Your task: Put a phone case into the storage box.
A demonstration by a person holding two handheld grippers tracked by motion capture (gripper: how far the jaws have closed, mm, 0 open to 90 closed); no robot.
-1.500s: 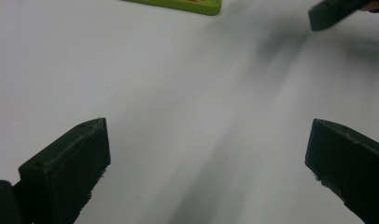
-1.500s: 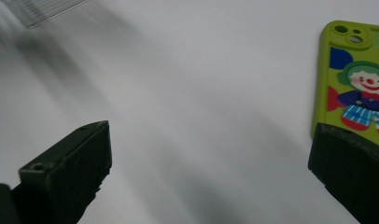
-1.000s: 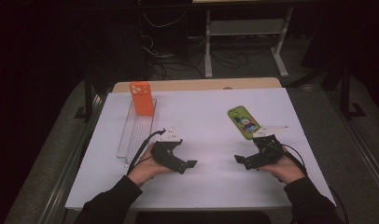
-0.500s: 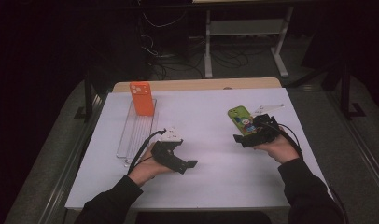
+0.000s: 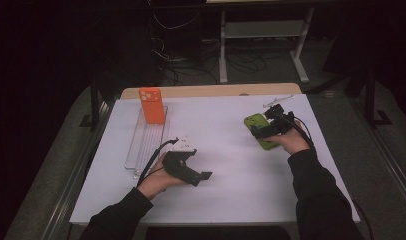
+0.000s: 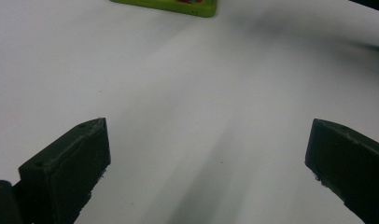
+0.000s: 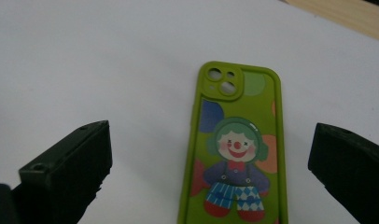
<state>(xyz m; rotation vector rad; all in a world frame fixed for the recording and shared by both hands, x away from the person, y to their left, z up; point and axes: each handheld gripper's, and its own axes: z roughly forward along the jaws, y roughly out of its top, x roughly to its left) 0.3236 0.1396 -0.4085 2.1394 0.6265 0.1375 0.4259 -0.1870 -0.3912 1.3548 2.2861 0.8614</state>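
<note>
A green phone (image 7: 234, 154) with a clown picture on its back lies flat on the white table, camera end away from me. My right gripper (image 7: 210, 130) hovers over it, open, with the phone between and below the wide-apart jaws. In the high view the right gripper (image 5: 258, 131) covers part of the green phone (image 5: 256, 122) at the table's right. An orange phone (image 5: 152, 106) stands upright at the far end of a clear rack (image 5: 143, 145) on the left. My left gripper (image 5: 198, 176) rests open near the front centre, nothing between its jaws (image 6: 208, 140).
The white table top (image 5: 221, 200) sits on a wooden board (image 5: 211, 91) that shows at the far edge. A thin white stick (image 5: 278, 101) lies at the far right corner. Dark floor, cables and a metal stand lie beyond the table.
My right gripper has moved away from me and slightly left, from the table's front right to over the green phone. The left gripper has stayed put.
</note>
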